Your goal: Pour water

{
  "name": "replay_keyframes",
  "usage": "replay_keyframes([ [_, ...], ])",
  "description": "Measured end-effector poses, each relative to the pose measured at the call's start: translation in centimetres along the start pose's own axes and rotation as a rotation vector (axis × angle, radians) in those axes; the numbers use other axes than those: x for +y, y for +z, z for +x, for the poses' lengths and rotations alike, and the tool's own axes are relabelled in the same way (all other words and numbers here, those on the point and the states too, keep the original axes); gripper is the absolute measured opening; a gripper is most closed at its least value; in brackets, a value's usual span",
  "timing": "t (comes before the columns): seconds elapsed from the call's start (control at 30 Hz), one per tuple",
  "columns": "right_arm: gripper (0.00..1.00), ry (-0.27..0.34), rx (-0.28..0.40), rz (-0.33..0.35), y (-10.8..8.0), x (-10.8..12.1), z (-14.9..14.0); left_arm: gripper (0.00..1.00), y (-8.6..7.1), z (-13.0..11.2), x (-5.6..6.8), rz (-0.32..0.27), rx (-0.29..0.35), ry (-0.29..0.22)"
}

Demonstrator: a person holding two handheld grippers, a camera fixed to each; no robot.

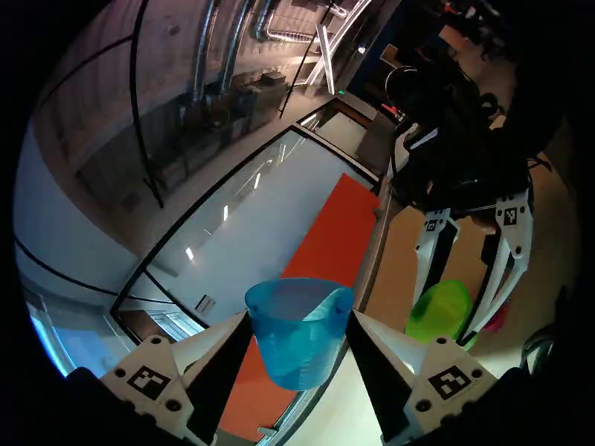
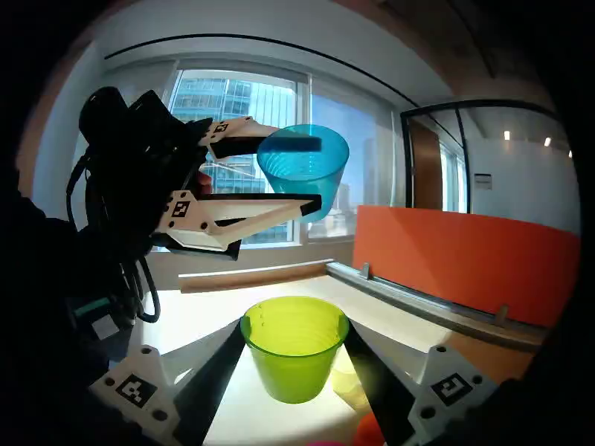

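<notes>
In the left gripper view, a translucent blue cup [image 1: 300, 332] sits upright between my left gripper's [image 1: 299, 334] fingers, which press on both its sides. Farther off, the right gripper [image 1: 476, 297] holds a green cup [image 1: 440, 311]. In the right gripper view, the green cup [image 2: 295, 346] is clamped between my right gripper's [image 2: 296, 349] fingers, upright and close above the table. The left gripper [image 2: 316, 167] holds the blue cup [image 2: 303, 171] higher up, above and behind the green cup. I cannot tell whether either cup holds water.
A pale wooden table [image 2: 223, 401] lies below, bordered by an orange partition [image 2: 468, 256] with a metal rail. Large windows [image 2: 238, 111] and a glass wall stand behind. A small red-orange object [image 2: 370, 431] lies on the table beside the green cup. A person's dark sleeve [image 2: 44, 282] is at left.
</notes>
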State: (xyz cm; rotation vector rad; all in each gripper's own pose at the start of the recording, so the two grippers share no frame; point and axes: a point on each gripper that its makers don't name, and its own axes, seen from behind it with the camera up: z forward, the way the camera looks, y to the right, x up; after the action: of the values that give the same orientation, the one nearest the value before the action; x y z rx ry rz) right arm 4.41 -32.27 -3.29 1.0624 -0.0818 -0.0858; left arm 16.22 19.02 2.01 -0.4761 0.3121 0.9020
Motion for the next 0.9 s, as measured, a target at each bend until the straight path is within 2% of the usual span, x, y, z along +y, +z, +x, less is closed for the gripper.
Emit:
replay_keyframes([
  [0.47, 0.92, -0.003, 0.002, -0.003, -0.18, 0.16, -0.02, 0.84, 0.14, 0.49, -0.22, 0.007, 0.000, 0.065],
  [0.9, 0.92, -0.005, 0.002, -0.009, -0.17, 0.32, -0.01, 0.84, 0.16, 0.87, -0.33, 0.013, 0.005, 0.102],
])
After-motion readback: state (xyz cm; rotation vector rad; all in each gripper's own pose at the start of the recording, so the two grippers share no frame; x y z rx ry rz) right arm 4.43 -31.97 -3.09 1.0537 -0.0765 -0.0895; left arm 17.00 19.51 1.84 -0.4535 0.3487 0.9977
